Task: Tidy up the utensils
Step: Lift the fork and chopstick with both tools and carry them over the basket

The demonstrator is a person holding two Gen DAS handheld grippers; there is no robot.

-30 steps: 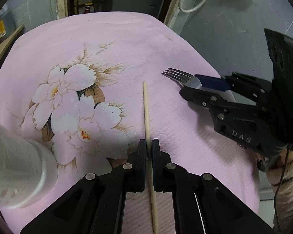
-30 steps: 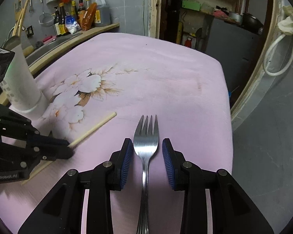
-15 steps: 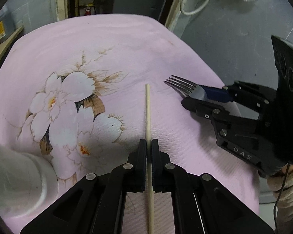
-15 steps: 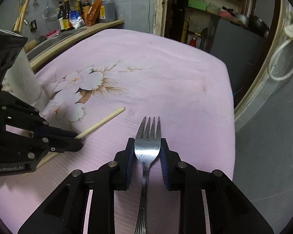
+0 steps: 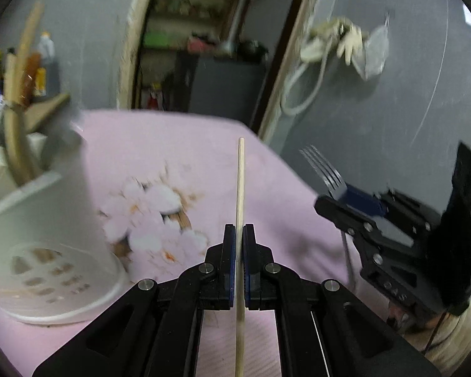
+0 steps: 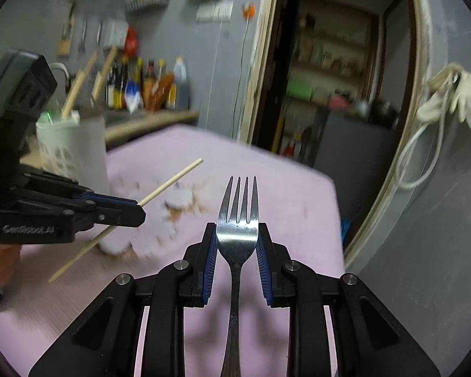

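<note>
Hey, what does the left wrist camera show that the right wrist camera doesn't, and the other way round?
Only the left wrist view shows the left tongs head-on, shut on the chopstick. Only the right wrist view shows the bottles on the shelf and the right tongs head-on, closed on the fork. Both show the white utensil holder, the pink flowered cloth, and both utensils raised off it.

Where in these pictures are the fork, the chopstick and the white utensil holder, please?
fork (image 6: 237, 232): right wrist view, on the broad neck below the tines.
chopstick (image 5: 240, 188): left wrist view, on the shaft above the jaws.
white utensil holder (image 5: 47, 220): left wrist view, on its side wall.
</note>
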